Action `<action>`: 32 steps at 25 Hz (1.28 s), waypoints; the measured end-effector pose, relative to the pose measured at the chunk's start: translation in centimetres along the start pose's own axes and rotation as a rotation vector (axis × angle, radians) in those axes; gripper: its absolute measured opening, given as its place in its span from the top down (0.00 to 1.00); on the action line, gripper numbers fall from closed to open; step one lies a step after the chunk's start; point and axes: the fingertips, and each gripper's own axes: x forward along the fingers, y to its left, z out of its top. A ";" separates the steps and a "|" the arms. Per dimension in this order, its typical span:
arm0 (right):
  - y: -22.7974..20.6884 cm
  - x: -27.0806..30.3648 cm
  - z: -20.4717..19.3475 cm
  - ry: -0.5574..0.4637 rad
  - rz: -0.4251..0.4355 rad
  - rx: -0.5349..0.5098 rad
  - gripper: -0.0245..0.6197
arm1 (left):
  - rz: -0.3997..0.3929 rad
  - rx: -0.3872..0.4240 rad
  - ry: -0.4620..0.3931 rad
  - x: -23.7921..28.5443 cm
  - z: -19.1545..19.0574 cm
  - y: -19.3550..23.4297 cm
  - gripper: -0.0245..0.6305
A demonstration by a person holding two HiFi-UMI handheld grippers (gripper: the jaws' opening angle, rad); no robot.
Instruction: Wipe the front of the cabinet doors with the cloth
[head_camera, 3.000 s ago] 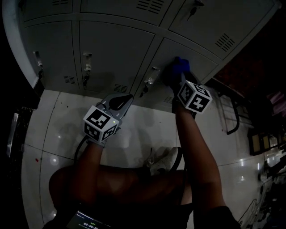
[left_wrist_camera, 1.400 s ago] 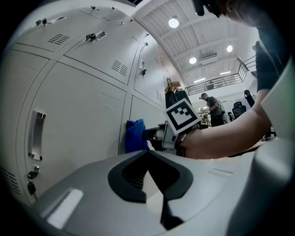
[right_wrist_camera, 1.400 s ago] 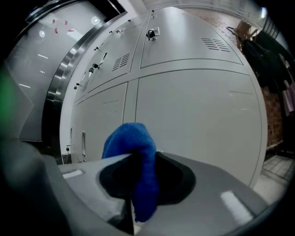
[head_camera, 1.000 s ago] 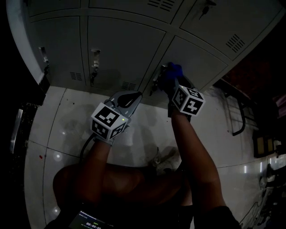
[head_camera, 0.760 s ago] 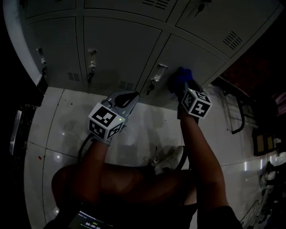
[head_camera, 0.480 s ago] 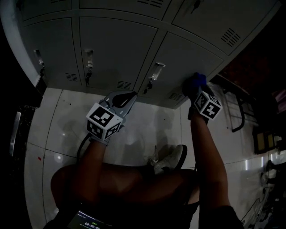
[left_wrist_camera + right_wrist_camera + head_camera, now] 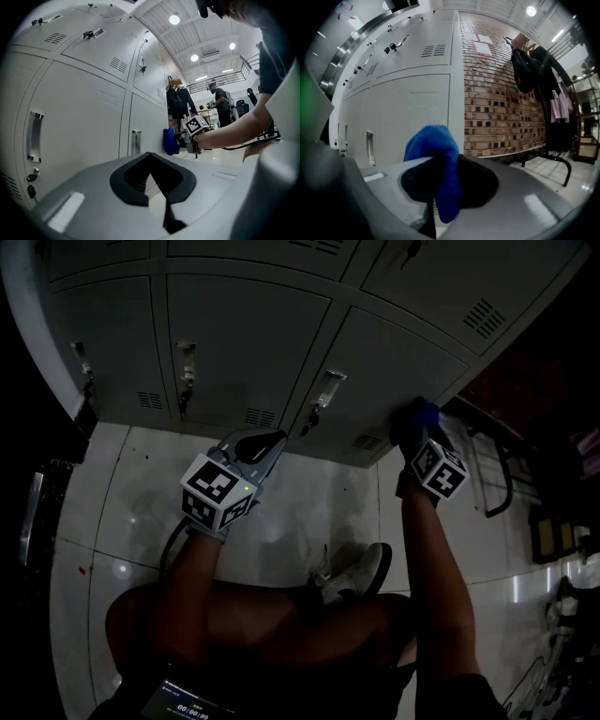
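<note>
The grey cabinet doors (image 7: 394,357) fill the top of the head view. The blue cloth (image 7: 420,412) is pressed on the lower right door near its right edge, right of the door's handle (image 7: 324,390). My right gripper (image 7: 413,427) is shut on the blue cloth (image 7: 437,154), which sticks out past its jaws toward the door (image 7: 408,117). My left gripper (image 7: 265,441) hangs low in front of the middle door, shut and holding nothing (image 7: 150,157). From its view the cloth (image 7: 170,141) and the right gripper's marker cube (image 7: 195,125) show against the door.
A brick wall (image 7: 501,108) begins just right of the cabinet. A dark metal frame (image 7: 489,470) stands on the tiled floor at the right. Coats (image 7: 532,65) hang on a rack. My shoe (image 7: 354,570) is below. A person (image 7: 220,101) stands far off.
My right gripper has slid the cloth rightward across the lower right door, from beside the handle to the door's right edge. The left gripper has stayed in place.
</note>
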 end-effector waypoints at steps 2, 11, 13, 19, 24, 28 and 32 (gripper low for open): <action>2.0 -0.4 -0.1 -0.015 0.036 -0.015 0.84 | 0.002 -0.001 0.000 0.0 0.0 0.0 0.96; 14.6 -0.3 -4.1 0.010 0.254 -0.073 0.84 | 0.011 -0.012 -0.011 -0.3 0.2 0.2 0.96; 16.7 0.2 -4.9 0.013 0.287 -0.091 0.84 | 0.014 -0.014 -0.016 -0.3 0.4 0.3 0.96; 21.1 1.7 -7.1 0.041 0.341 -0.107 0.84 | 0.017 -0.018 -0.022 -0.4 0.5 0.6 0.96; 21.3 2.8 -7.7 0.040 0.354 -0.108 0.84 | 0.013 -0.014 -0.023 -0.3 0.5 0.5 0.96; 20.0 2.9 -7.8 0.056 0.376 -0.098 0.84 | 0.011 -0.010 -0.018 -0.2 0.4 0.4 0.96; 17.6 2.9 -7.7 0.062 0.349 -0.100 0.84 | 0.009 -0.006 -0.014 -0.2 0.3 0.3 0.96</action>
